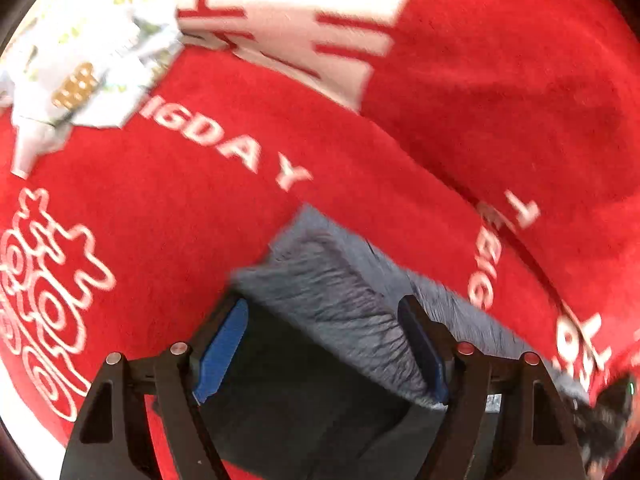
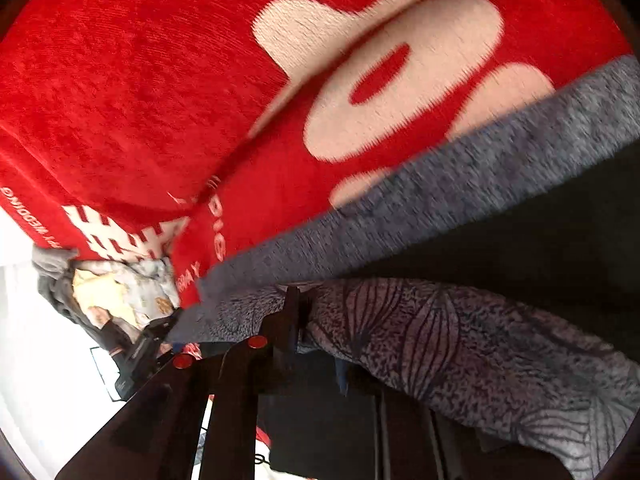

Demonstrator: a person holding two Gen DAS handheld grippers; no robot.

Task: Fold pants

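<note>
Pants, grey with a leaf print, lie on your red blanket. Your left gripper stands released, fingers astride a folded edge. Your right gripper is clenched on the cloth. A pale garment lies well apart.

Fuzzy grey knit pants on plush red blanket

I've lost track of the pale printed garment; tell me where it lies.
In the left wrist view the pale printed garment lies crumpled at upper left on the red blanket, well beyond the grey pants at the left gripper.
</note>
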